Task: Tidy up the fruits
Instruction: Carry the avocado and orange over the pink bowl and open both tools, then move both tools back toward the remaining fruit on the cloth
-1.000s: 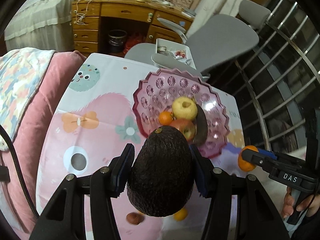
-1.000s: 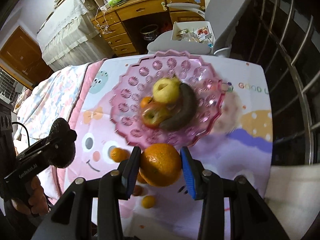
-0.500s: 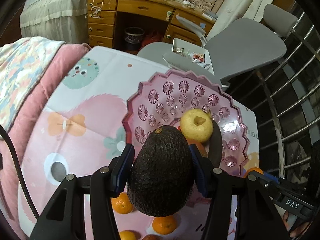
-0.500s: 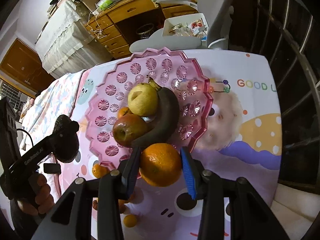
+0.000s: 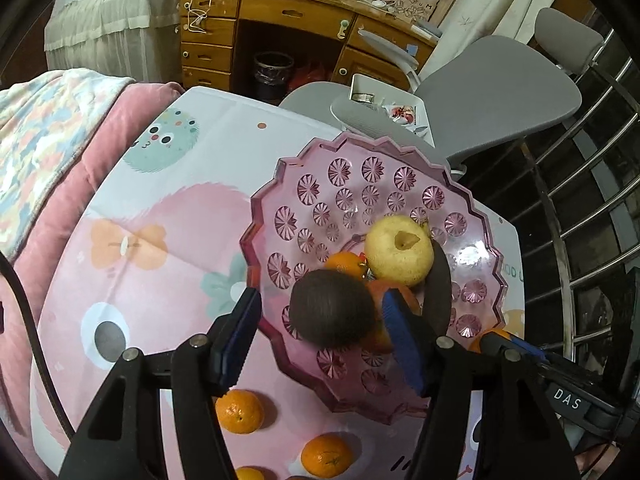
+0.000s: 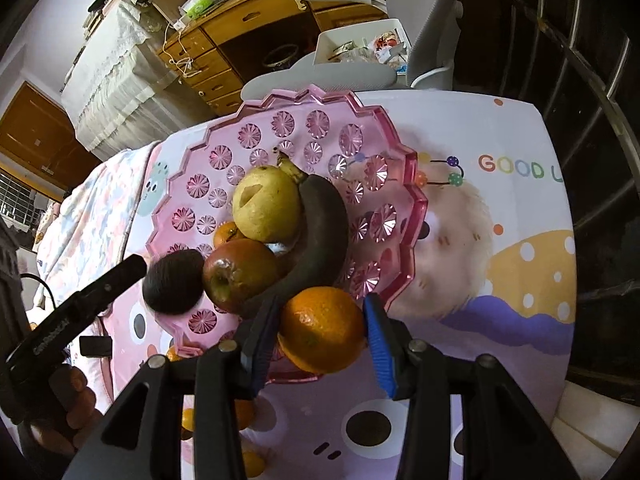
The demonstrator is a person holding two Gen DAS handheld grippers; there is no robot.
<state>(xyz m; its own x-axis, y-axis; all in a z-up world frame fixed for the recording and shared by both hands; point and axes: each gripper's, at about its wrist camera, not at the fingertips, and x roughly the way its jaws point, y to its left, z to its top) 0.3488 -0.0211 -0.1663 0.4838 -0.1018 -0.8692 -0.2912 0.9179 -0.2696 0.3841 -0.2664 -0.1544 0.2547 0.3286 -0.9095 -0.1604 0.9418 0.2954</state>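
Between the matt black left gripper's [image 5: 324,336] blue ribbed pads lies a dark, rough-skinned avocado [image 5: 331,308]. Ahead of it, the glossy translucent pink plastic bowl [image 5: 360,184] shows cut-star facets. The right gripper's [image 6: 320,330] pads flank a dimpled, shiny orange [image 6: 322,328]. A smooth printed cloth [image 6: 500,240] spreads beyond.

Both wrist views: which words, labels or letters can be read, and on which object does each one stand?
"DAS" on the body of the right tool, seen from the left wrist.
"GOOD" followed by a cut-off letter, in coloured letters on the tablecloth.
White lettering on the body of the left tool: too blurred to read.
Printed letters on the box on the wooden desk: too small to read.
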